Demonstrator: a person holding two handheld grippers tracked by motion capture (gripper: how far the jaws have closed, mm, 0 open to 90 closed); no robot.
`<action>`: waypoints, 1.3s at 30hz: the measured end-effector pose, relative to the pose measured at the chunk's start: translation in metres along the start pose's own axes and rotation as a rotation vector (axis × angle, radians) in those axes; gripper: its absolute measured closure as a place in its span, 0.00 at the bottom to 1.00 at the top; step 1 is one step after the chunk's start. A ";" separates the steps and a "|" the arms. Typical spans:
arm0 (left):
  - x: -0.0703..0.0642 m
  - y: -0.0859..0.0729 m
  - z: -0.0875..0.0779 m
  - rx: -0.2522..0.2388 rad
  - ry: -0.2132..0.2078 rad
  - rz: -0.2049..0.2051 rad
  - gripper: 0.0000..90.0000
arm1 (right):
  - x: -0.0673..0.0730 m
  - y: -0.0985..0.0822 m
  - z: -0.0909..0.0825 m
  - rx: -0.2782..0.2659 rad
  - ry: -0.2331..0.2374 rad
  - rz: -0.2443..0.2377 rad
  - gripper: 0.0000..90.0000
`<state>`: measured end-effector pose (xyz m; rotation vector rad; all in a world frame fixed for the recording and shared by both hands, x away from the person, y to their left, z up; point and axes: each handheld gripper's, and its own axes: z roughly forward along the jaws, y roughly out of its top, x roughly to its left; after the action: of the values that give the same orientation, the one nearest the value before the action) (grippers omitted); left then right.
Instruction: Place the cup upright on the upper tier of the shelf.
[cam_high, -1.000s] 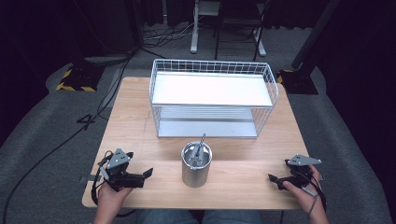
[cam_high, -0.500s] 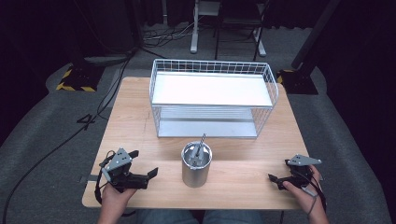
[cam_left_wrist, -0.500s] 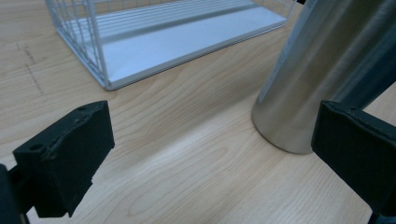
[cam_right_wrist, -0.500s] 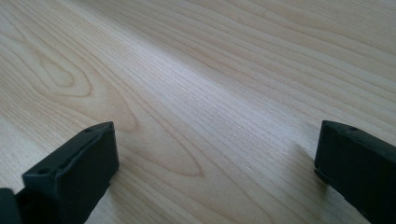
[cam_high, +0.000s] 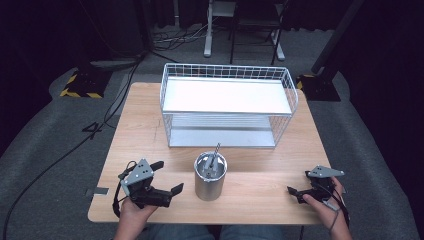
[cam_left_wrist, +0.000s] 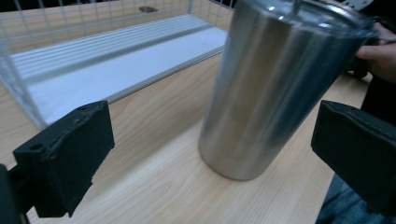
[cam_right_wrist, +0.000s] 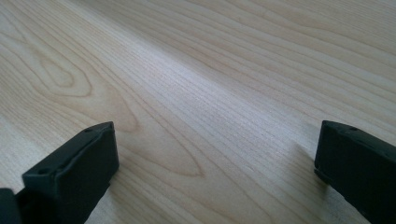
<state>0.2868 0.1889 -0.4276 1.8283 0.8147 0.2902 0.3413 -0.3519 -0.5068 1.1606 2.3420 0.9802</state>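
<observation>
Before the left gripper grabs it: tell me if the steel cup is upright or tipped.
Upright. The steel cup stands on its base on the table, rim up, with a thin metal straw sticking out. The open left gripper faces it.

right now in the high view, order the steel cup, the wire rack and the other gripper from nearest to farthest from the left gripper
From the left gripper:
1. Steel cup, just to its right at the table's front middle.
2. Wire rack, ahead toward the table's far side.
3. Right gripper, across the table near the front right corner.

The cup (cam_high: 210, 176) stands on the table (cam_high: 260, 192) before the wire rack (cam_high: 228, 106).
</observation>
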 end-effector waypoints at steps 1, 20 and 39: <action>-0.002 0.001 0.001 -0.003 -0.009 0.004 0.00 | 0.000 0.000 0.000 0.000 0.000 0.000 0.00; -0.030 0.015 0.037 -0.028 -0.114 0.063 0.00 | 0.000 0.000 0.000 0.000 0.000 0.000 0.00; -0.035 0.016 0.065 -0.057 -0.136 0.077 0.00 | 0.000 0.000 0.000 0.000 0.000 0.000 0.00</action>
<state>0.3033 0.1156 -0.4339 1.8069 0.6366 0.2329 0.3413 -0.3519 -0.5068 1.1607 2.3422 0.9797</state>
